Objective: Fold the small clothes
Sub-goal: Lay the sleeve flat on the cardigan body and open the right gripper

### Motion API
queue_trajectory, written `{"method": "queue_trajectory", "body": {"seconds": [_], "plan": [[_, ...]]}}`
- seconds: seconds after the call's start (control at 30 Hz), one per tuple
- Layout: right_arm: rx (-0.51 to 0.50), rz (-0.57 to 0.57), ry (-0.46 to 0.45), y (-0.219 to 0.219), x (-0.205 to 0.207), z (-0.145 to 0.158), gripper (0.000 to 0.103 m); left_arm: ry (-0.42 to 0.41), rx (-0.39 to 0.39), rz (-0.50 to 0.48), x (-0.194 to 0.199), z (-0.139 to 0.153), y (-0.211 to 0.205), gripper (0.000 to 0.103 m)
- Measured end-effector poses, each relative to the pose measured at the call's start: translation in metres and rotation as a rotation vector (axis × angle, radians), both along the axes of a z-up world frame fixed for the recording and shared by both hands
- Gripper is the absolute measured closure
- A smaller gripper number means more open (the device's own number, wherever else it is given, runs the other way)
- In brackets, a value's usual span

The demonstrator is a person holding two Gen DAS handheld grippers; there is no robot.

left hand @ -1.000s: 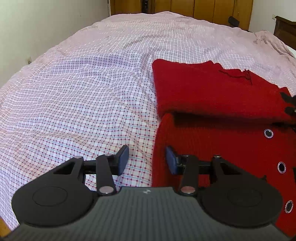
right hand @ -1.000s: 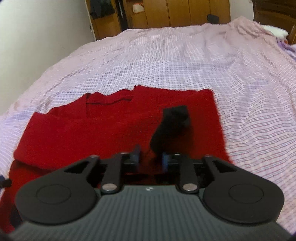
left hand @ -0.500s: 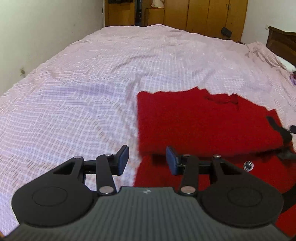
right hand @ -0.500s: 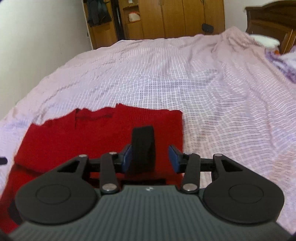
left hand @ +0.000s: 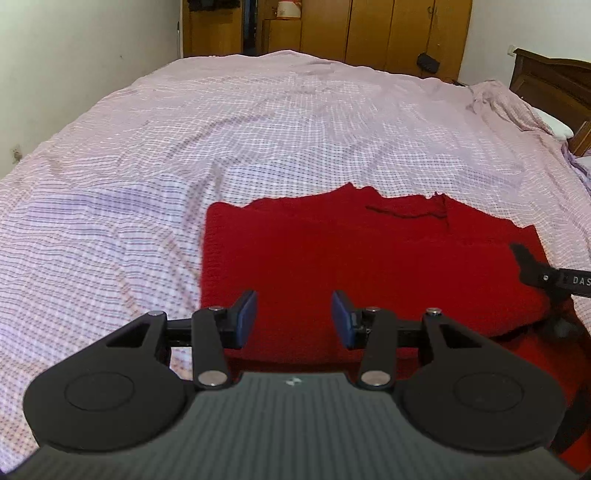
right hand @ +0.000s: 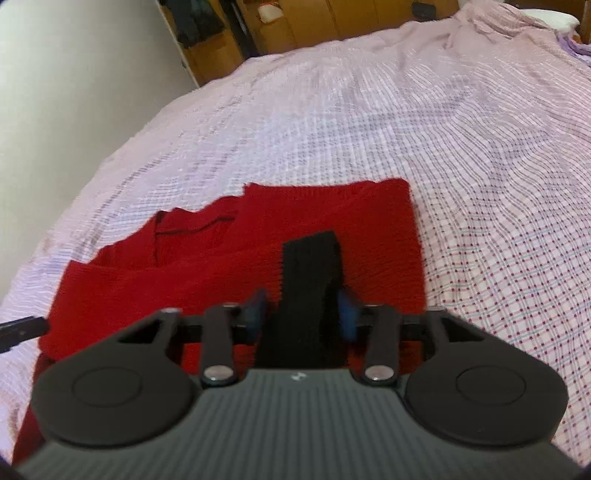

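A small red knitted garment (left hand: 351, 258) lies folded on the checked bedspread, its top part doubled over the lower part. My left gripper (left hand: 293, 319) is open and empty above its near left part. In the right wrist view the garment (right hand: 332, 218) shows a black strap (right hand: 312, 273) lying on it. My right gripper (right hand: 301, 314) is open, its jaws standing either side of the strap without closing on it. The right gripper's finger (left hand: 535, 273) shows at the right edge of the left wrist view.
The pink checked bedspread (left hand: 258, 147) covers a wide bed. Wooden wardrobes (left hand: 369, 33) stand at the far end, a white wall (left hand: 74, 55) on the left, a dark headboard (left hand: 554, 88) and a pillow at the right.
My right gripper has opened and let go of the garment fold with the black strap. Both grippers have pulled back and risen, so the folded garment sits farther away in both views.
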State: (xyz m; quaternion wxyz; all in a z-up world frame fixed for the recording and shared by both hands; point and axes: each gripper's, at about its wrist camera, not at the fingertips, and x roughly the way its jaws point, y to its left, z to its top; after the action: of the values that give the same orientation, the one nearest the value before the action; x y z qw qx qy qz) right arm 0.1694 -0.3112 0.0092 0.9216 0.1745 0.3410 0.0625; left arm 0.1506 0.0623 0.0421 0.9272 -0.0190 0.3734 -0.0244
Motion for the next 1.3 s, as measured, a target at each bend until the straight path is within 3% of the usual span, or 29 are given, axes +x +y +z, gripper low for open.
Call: {"method": "queue_trajectory", "body": {"seconds": [0.17, 0.3, 0.4, 0.57, 0.67, 1.0, 1.13, 1.3], "plan": [[-0.012, -0.005, -0.161, 0.000, -0.016, 0.022, 0.090, -0.029, 0.006, -0.013, 0.006, -0.003, -0.009, 0.053], [-0.126, -0.047, -0.248, 0.007, -0.022, 0.040, 0.090, -0.035, 0.037, -0.028, 0.016, -0.012, -0.019, 0.053], [-0.201, -0.078, -0.208, 0.011, -0.014, 0.030, 0.090, -0.008, 0.050, -0.017, 0.032, -0.031, -0.025, 0.053], [-0.178, -0.099, -0.047, 0.001, 0.004, -0.011, 0.089, -0.027, 0.131, -0.041, 0.045, -0.050, -0.035, 0.051], [-0.124, -0.116, -0.050, -0.005, 0.004, -0.019, 0.088, -0.036, 0.142, -0.041, 0.049, -0.055, -0.035, 0.050], [-0.103, -0.120, -0.068, -0.009, 0.005, -0.022, 0.085, -0.051, 0.186, -0.051, 0.048, -0.057, -0.041, 0.050], [-0.038, -0.131, -0.079, -0.014, -0.007, -0.008, 0.077, -0.051, 0.217, -0.055, 0.036, -0.044, -0.041, 0.049], [-0.045, -0.118, -0.133, -0.015, -0.040, 0.023, 0.076, -0.044, 0.212, -0.047, 0.010, -0.022, -0.030, 0.049]]}}
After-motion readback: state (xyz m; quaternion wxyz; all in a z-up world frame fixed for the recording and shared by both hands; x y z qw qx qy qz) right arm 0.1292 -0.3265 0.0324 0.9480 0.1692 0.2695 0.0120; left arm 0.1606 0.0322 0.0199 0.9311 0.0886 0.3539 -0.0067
